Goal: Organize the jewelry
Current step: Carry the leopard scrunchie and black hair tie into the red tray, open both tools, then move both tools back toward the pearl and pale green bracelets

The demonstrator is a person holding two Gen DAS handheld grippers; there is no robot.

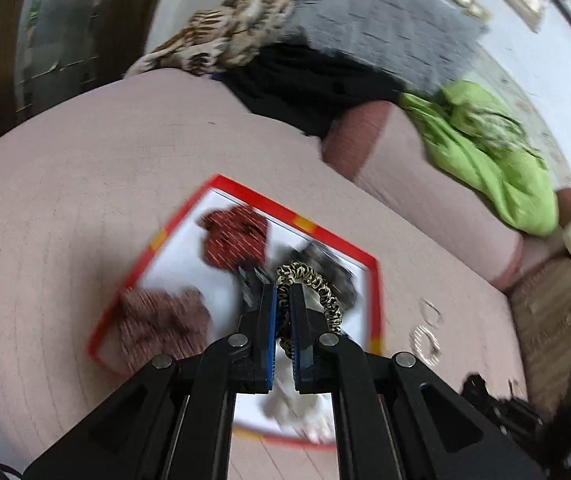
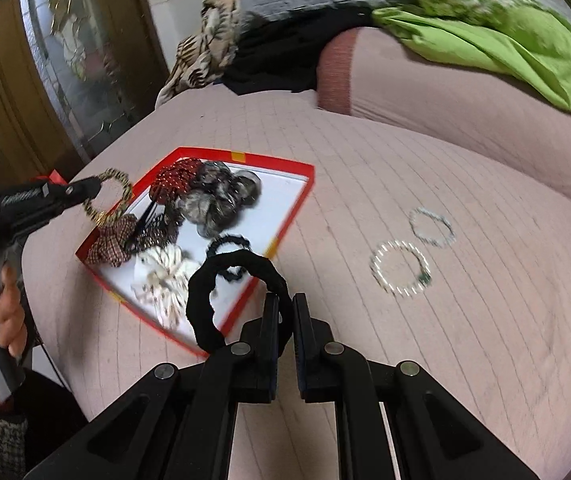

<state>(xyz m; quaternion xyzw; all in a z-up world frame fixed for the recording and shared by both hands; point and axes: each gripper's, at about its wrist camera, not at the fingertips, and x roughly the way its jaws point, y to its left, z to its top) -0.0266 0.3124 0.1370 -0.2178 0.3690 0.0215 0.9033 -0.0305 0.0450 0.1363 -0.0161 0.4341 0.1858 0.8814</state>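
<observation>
Your left gripper [image 1: 283,300] is pinched on a leopard-print scrunchie [image 1: 317,292], the band caught between the blue pads and looping out to the right above the red-rimmed box [image 1: 325,236]. Your right gripper [image 2: 285,312] is pressed together on a black scrunchie [image 2: 205,304], which hangs as a ring off to the left of the fingers, over the near corner of the same box. In the right wrist view your left hand [image 2: 5,308] shows at the frame's edge, wrapped round the gripper's handle. Inside the box, on its white floor, lie a red dotted scrunchie [image 2: 175,180], a grey one [image 2: 213,196], a checked reddish-brown one [image 2: 111,244], a cream one [image 2: 165,280], a thin black hair tie [image 2: 227,242] and what may be a dark hair clip [image 2: 145,224], though blur makes that hard to tell. The box sits on a pink quilted bed [image 2: 365,160]. To its right, well apart from it, two beaded bracelets [image 2: 399,266] lie flat on the bed, just beside each other. Further back, a pink pillow [image 2: 445,92] carries a lime green cloth [image 2: 505,32], with black, grey and tiger-print fabrics [image 2: 205,48] heaped beside it.
</observation>
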